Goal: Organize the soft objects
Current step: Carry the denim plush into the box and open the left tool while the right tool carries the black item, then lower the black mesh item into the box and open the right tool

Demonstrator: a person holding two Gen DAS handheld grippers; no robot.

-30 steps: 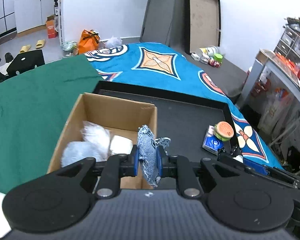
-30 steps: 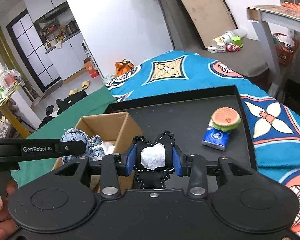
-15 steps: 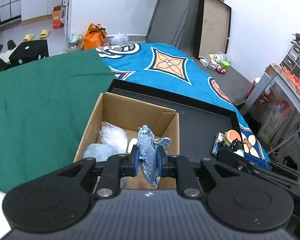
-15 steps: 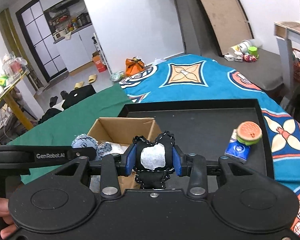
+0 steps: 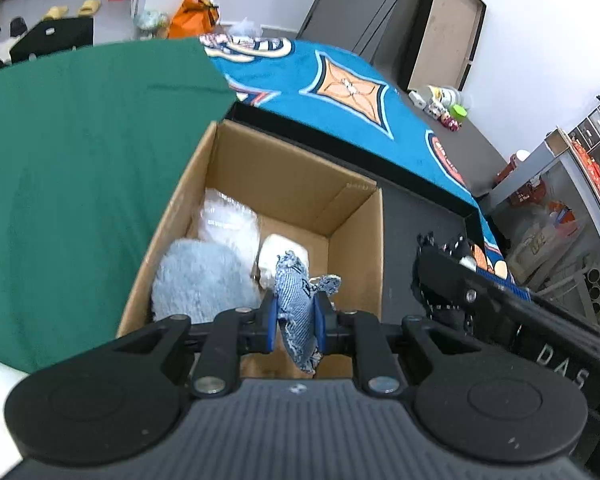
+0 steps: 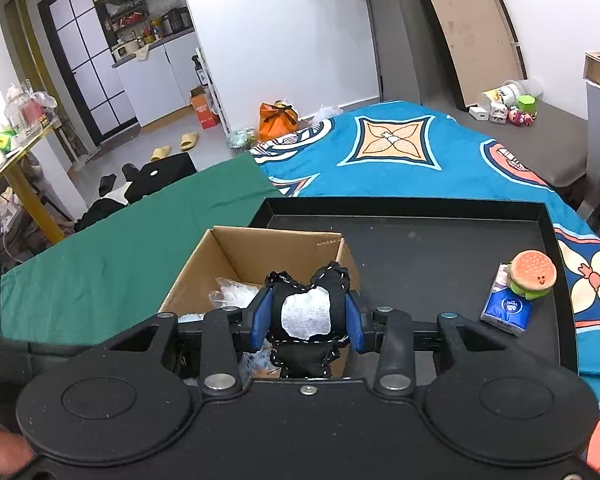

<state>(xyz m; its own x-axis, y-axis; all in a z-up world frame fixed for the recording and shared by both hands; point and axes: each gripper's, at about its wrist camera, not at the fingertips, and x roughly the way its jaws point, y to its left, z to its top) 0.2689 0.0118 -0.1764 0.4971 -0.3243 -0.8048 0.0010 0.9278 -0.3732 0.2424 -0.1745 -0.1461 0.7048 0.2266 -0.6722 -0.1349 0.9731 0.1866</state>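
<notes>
My left gripper point(image 5: 296, 322) is shut on a blue denim soft toy point(image 5: 298, 316) and holds it above the open cardboard box point(image 5: 288, 168). Inside the box lie a light blue fluffy item point(image 5: 200, 280), a white fluffy item point(image 5: 228, 220) and a white soft block point(image 5: 282, 256). My right gripper point(image 6: 307, 322) is shut on a black stitched soft toy with a white patch point(image 6: 306, 312), above the near right corner of the box point(image 6: 260, 252). The right gripper also shows in the left wrist view point(image 5: 444, 276), to the right of the box.
The box stands in a black tray point(image 6: 440, 256) on a blue patterned cloth point(image 6: 400, 160). A burger plush point(image 6: 532, 274) rests on a blue tissue pack point(image 6: 506, 308) at the tray's right side. A green cloth point(image 5: 72, 140) covers the left.
Both grippers have moved forward and left over the box with their toys still held. The box now fills more of both views.
</notes>
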